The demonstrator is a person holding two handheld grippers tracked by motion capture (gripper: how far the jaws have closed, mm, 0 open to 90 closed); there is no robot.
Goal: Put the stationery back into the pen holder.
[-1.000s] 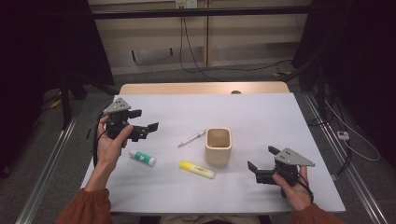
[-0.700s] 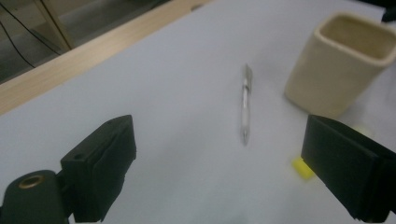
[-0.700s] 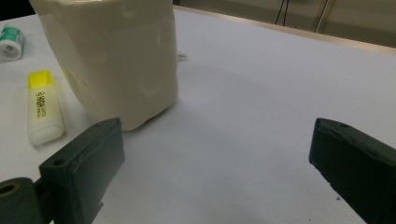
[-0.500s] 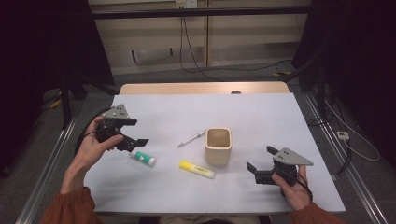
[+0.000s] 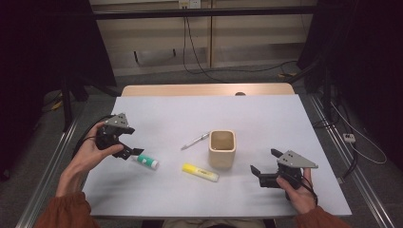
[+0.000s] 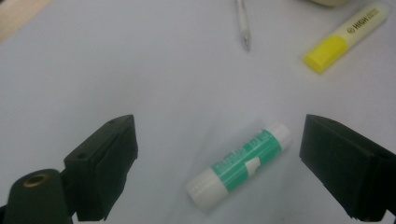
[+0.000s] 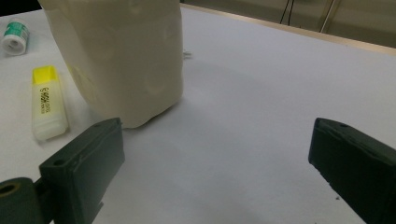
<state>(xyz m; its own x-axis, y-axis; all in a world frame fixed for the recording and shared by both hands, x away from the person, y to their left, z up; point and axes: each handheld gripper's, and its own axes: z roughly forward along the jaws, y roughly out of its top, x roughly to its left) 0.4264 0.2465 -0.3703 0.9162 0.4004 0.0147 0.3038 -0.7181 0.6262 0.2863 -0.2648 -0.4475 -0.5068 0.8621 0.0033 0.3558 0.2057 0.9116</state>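
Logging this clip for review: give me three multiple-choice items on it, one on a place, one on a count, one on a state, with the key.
1. Where does the glue stick lie?
A. inside the cup
B. on the table between the left gripper's open jaws
C. under the highlighter

2. How many loose things lie on the table beside the cup?
A. one
B. three
C. five

3. How do the right gripper's jaws stand?
A. open, holding nothing
B. shut on the pen
C. shut on the cup

Key: 1 B, the left gripper view shows it between the jaws; 2 B, glue stick, highlighter, pen; 3 A, bare table lies between them.
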